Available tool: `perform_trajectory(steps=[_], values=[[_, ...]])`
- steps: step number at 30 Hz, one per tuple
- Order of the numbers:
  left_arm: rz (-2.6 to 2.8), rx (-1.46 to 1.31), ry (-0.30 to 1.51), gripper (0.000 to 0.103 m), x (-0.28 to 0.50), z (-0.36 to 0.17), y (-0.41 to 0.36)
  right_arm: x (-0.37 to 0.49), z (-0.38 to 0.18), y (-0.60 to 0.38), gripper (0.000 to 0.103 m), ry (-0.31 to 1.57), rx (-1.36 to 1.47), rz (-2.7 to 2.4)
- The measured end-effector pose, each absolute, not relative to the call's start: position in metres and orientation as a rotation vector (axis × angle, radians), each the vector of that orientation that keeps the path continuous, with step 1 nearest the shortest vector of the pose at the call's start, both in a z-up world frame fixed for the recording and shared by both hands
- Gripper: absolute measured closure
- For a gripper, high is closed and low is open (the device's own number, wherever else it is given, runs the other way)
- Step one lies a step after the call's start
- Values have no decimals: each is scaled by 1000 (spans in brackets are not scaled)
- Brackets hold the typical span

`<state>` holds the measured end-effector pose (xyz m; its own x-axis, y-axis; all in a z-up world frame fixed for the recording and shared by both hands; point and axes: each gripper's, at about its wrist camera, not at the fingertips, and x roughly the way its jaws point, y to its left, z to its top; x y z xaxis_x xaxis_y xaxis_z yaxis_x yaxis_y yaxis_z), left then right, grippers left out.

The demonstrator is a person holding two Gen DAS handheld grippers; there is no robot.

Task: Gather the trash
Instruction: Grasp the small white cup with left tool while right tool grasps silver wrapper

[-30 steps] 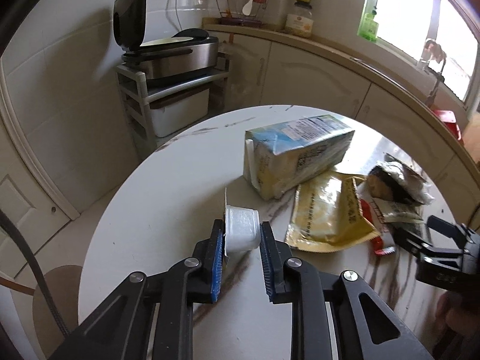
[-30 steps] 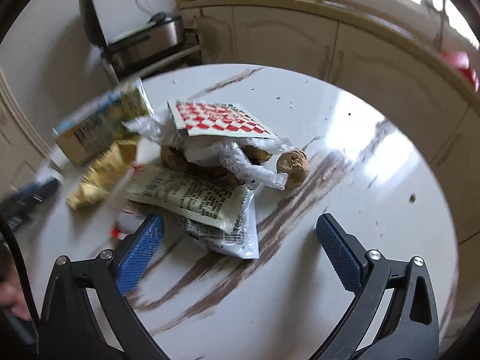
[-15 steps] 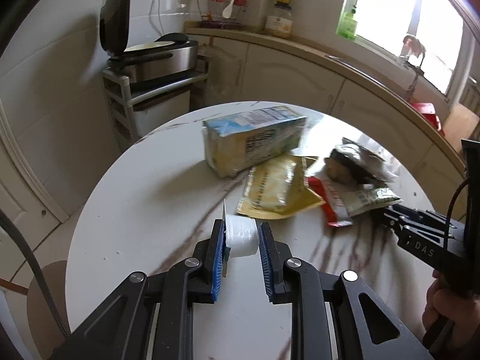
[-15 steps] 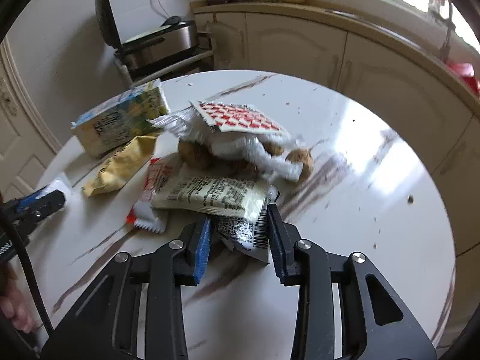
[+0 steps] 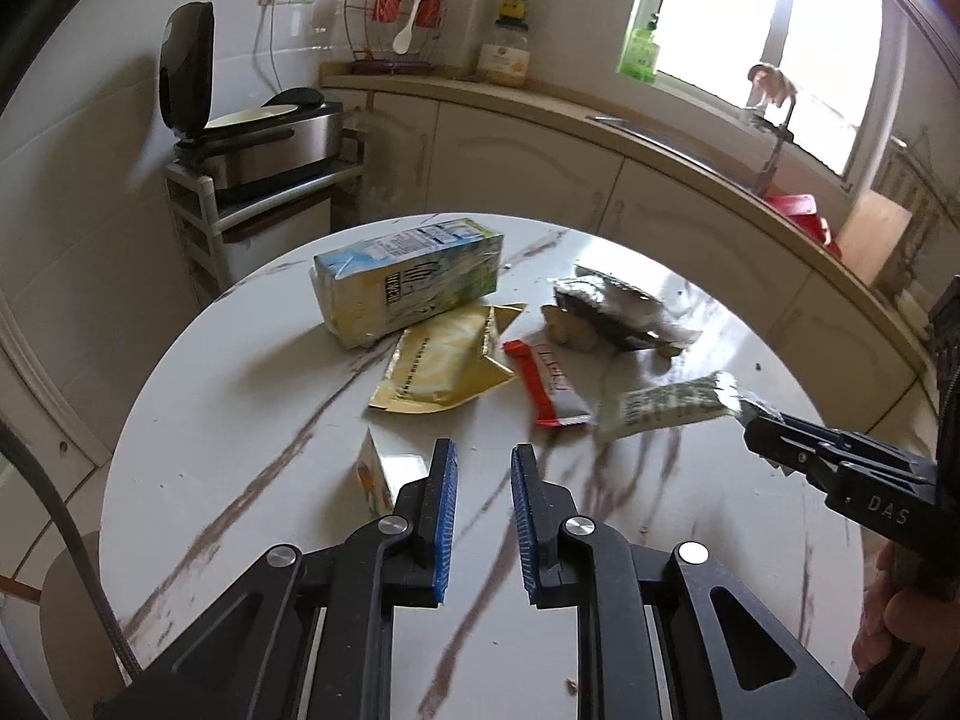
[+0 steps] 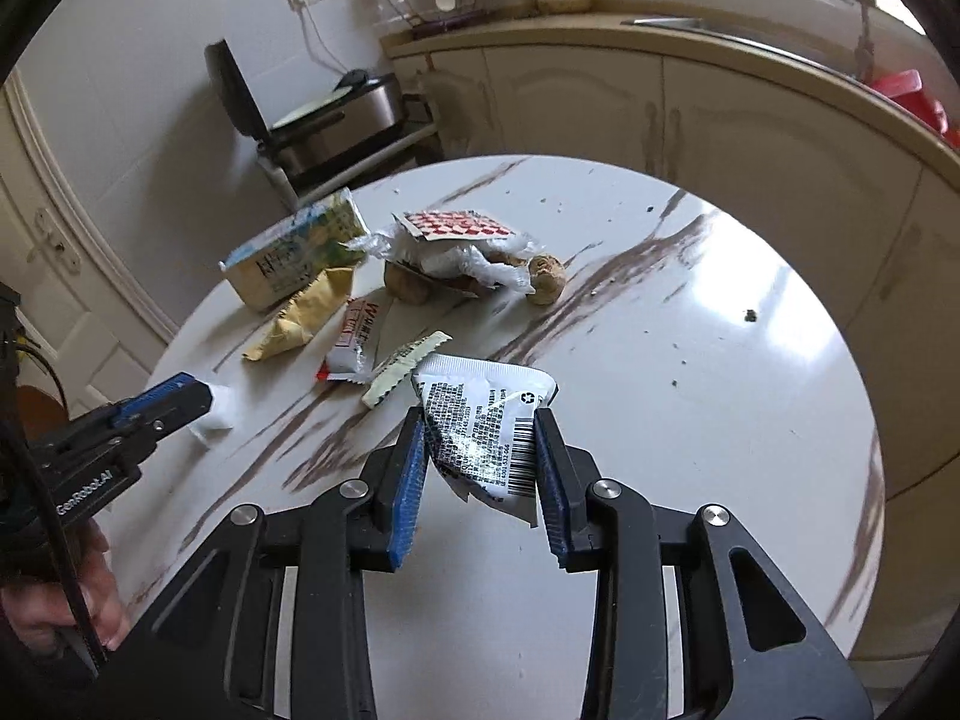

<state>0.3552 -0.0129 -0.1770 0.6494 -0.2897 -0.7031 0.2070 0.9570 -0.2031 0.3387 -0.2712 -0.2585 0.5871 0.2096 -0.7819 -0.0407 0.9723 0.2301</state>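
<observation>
Your right gripper point(image 6: 480, 450) clamps a white barcode wrapper point(image 6: 486, 420) at frame centre, your left gripper point(image 5: 483, 498) narrow and holding nothing, small white cup point(image 5: 384, 468) beside its left finger on the desk point(image 5: 240, 420).

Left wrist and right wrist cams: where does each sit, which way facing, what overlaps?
Left wrist: on the left gripper, facing across the round table toward the window; shows own fingers, right gripper at right edge.
Right wrist: on the right gripper, facing the cabinets; shows own fingers clamping a white wrapper, left gripper at left edge.
Shared: table, carton, yellow pouch.
</observation>
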Motion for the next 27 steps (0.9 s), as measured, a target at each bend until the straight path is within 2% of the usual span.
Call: perform_trajectory(steps=[4,7,8,10,11,12,13,18,22,23,24,26,27], values=[[-254,-113,820,89,344,-177,-7,330,-252,-276,71,919,204,153],[-231,-106,824,84,333,-179,1,323,-252,-281,71,919,216,155],[-224,-106,828,79,331,-180,3,321,-253,-281,71,920,220,157],[-204,-110,838,57,329,-183,7,320,-255,-282,71,923,228,163],[-189,-114,836,39,329,-185,8,319,-257,-282,71,926,231,165],[-184,-114,830,31,330,-185,8,319,-259,-281,71,930,235,169],[-175,-114,830,31,333,-186,8,319,-262,-279,71,933,240,173],[-139,-91,883,31,363,-199,3,318,-266,-277,71,936,249,184],[-118,-83,913,35,378,-209,-4,319,-267,-278,71,935,255,181],[-119,-74,914,39,380,-209,-6,320,-267,-279,71,934,255,181],[-130,-70,909,56,381,-208,-8,319,-267,-280,71,933,256,180],[-173,-105,910,78,383,-208,-8,319,-266,-283,71,931,261,175],[-190,-117,910,78,383,-208,-9,318,-266,-284,71,931,264,174]])
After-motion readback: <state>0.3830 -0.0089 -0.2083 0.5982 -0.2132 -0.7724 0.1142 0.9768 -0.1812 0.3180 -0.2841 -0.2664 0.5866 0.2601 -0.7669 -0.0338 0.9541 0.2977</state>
